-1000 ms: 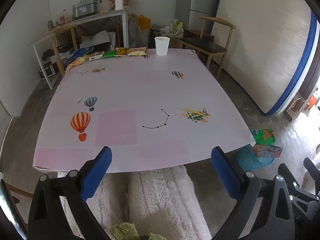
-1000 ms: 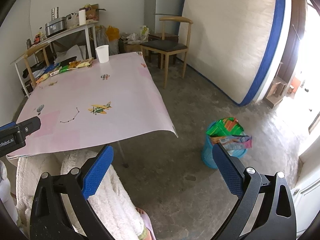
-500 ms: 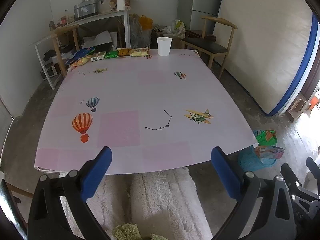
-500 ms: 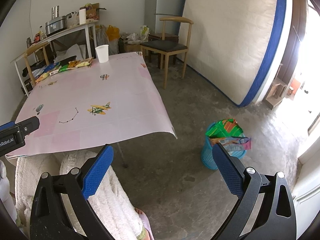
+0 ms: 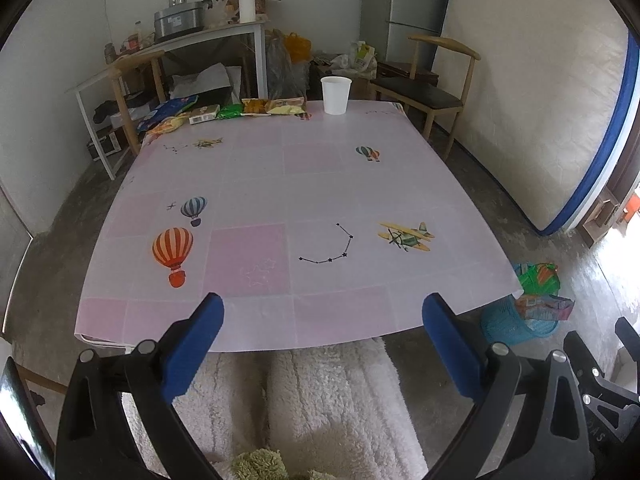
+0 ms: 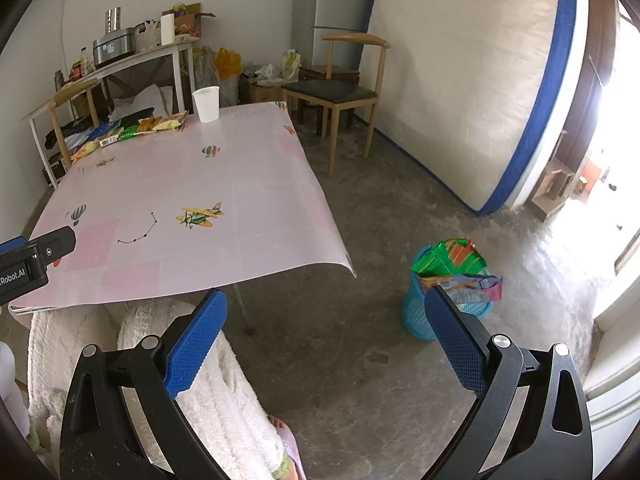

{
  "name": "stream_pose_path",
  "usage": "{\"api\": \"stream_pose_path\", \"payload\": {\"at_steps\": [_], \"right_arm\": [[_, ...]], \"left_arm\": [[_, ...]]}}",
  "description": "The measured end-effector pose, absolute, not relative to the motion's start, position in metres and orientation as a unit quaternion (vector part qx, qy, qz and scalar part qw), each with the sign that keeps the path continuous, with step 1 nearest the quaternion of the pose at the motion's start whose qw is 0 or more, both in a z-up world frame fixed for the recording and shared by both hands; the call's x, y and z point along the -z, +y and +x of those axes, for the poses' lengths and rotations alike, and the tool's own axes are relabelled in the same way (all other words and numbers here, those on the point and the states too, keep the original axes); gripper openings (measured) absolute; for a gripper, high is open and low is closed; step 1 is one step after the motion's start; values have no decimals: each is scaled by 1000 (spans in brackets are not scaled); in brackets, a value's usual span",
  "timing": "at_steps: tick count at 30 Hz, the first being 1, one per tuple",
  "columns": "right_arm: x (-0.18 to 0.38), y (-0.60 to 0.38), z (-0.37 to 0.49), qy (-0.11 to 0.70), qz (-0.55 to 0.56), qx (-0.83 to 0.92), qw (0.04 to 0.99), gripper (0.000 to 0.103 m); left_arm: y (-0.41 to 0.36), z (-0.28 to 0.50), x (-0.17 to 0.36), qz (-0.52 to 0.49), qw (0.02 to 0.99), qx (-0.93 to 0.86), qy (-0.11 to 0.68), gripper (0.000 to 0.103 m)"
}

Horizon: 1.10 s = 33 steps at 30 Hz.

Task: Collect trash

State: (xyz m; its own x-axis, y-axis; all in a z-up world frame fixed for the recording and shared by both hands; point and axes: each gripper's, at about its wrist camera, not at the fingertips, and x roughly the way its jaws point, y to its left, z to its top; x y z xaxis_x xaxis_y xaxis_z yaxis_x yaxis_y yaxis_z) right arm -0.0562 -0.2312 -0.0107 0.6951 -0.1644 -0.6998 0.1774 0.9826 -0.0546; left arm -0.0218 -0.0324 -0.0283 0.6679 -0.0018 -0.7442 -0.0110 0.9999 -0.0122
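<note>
- The left gripper [image 5: 322,316] hangs over the near edge of the table [image 5: 304,184], its blue fingers [image 5: 196,336] spread wide with nothing between them.
- The right gripper [image 6: 324,312] is off the table's right side above the concrete floor [image 6: 360,216], fingers equally wide apart and empty.
- A row of snack wrappers [image 5: 224,111] lies along the table's far edge, at about 11 o'clock in the left wrist view, running from the far-left corner toward the middle.
- A white paper cup [image 5: 335,95] stands upright just to the right of the wrappers, at 12 o'clock, apart from them.
- A blue mesh bin [image 6: 436,300] sits on the floor near the table's near-right corner, at 3 o'clock in the right wrist view; a green wrapper [image 6: 448,258] and a pink-purple packet [image 6: 464,282] stick out of its top.
- The person's white fluffy trousers [image 5: 320,400] fill the bottom of both views.
</note>
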Motion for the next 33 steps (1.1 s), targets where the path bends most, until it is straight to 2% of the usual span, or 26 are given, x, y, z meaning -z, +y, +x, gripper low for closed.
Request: {"api": "stream_pose_path", "payload": {"at_steps": [33], "right_arm": [[9,-236,-55,380,4,88,921,95]], "left_arm": [[-31,-20,31,-7,912,0,410,97]]}}
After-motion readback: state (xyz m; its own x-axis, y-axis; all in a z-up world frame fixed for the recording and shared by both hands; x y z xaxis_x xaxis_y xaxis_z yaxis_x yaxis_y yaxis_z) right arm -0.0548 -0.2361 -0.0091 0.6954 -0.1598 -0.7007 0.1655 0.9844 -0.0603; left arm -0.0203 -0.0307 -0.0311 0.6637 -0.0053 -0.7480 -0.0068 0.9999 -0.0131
